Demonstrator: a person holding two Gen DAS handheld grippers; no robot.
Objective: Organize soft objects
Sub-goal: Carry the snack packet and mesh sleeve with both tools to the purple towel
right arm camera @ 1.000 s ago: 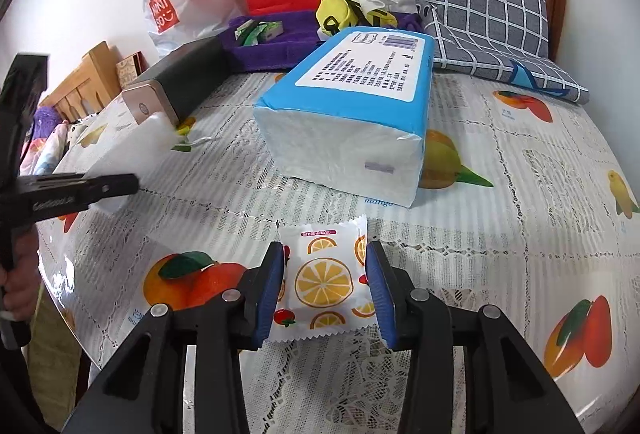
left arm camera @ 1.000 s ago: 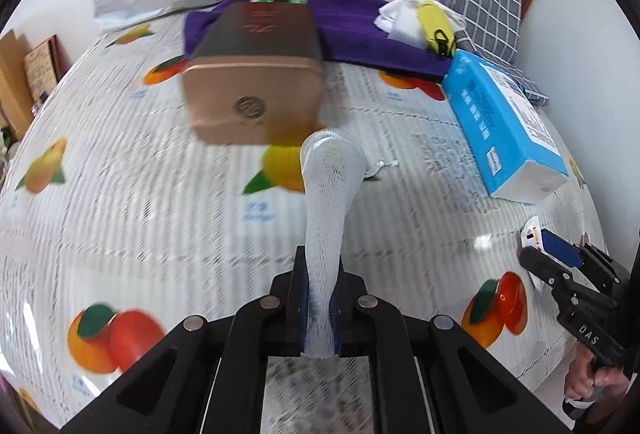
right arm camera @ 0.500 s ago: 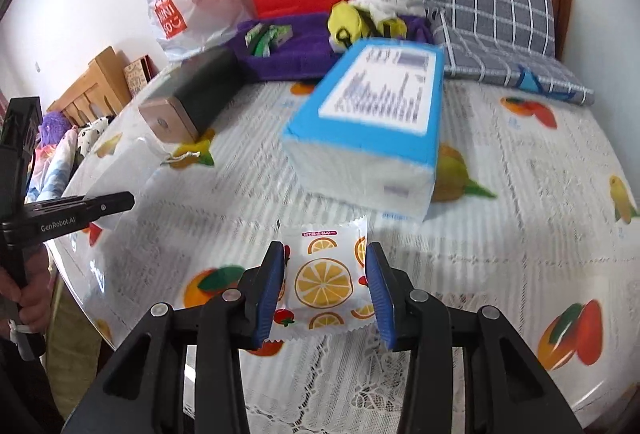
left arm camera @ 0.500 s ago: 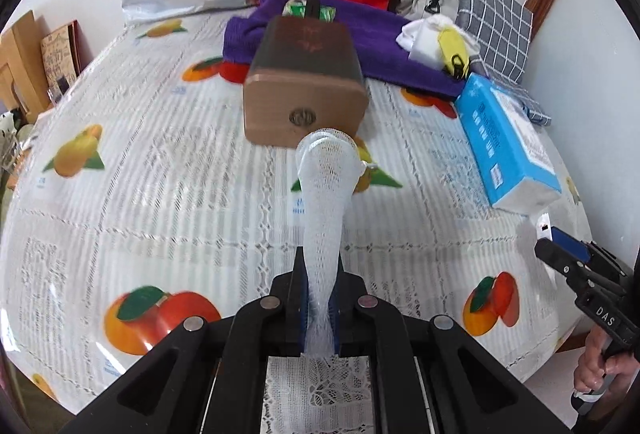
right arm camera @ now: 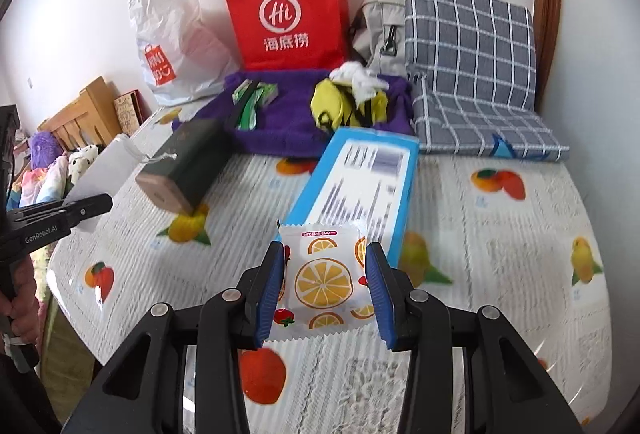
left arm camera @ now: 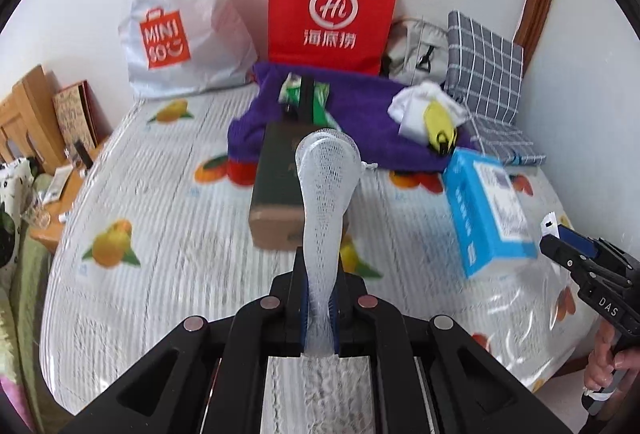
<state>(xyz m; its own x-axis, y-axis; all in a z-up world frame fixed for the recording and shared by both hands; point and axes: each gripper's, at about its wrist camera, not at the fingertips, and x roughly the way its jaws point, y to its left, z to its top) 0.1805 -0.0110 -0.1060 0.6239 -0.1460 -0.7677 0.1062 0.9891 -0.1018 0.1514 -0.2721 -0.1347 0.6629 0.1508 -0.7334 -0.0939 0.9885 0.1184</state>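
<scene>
1. The left gripper [left arm camera: 320, 308] is squeezing the lower end of a white mesh pouch [left arm camera: 326, 202]; its jaws are standing almost fully together, with only the thin netting between the blue pads.
2. The pouch is sticking forward beyond the fingertips, its rounded end hanging in the air above the fruit-print tablecloth [left arm camera: 160, 218].
3. The right gripper [right arm camera: 326, 288] is clamping an orange-slice printed sachet [right arm camera: 324, 280]; its jaws are standing partly apart, each blue pad pressing on one side edge of the packet.
4. The sachet is sitting flat between the pads, its top edge reaching past the fingertips and its serrated bottom edge lying toward the gripper body, clear of the tablecloth.
5. Below it, a blue tissue pack [right arm camera: 360, 178] and a dark green box [right arm camera: 184, 162] are lying on the tablecloth.
</scene>
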